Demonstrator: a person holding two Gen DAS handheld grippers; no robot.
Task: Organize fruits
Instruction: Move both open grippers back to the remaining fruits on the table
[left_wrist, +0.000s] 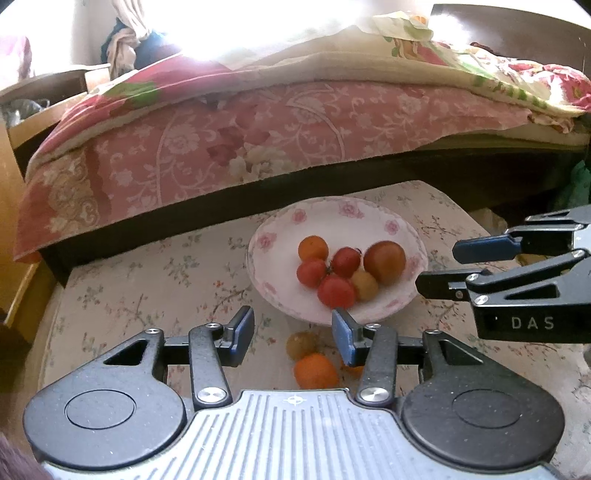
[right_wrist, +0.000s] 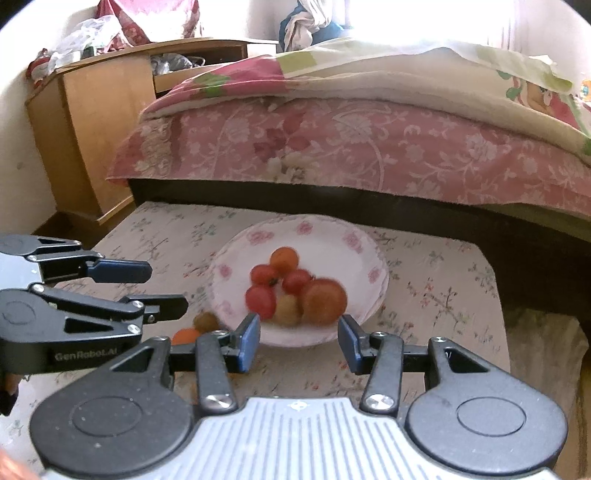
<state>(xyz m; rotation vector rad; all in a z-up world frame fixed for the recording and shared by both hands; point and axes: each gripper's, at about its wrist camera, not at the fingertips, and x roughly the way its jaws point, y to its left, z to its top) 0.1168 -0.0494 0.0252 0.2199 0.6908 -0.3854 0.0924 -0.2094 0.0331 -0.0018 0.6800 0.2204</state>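
The left gripper (left_wrist: 293, 334) hangs low over the table (left_wrist: 155, 280), jaws spread and empty, and right between its fingers lie the two loose fruits: an orange (left_wrist: 316, 370) nearest, and touching it on the far side a duller, greenish-brown fruit (left_wrist: 303, 344). Both sit on the cloth just outside the near rim of the plate (left_wrist: 271, 236).

The risk, as I see it, is in that pair. They touch, so closing on one may nudge the other, and round fruit on a cloth would likely roll toward the table edge. The plate's near rim is also close to the right-hand finger; a careless lift could clip it and jolt the pile.

On the plate, a floral one, six fruits cluster right of centre: a big reddish-orange tomato (left_wrist: 384, 261), three small red ones, a yellowish one and a small orange one at the back. They lean on each other, so another fruit dropped on top could shove one off. The left of the plate is bare, the safer spot.

The right gripper (right_wrist: 298, 341) hovers at the plate's near edge, jaws spread too, holding nothing.

Behind the table runs a bed (left_wrist: 258, 140) with a pink floral cover.
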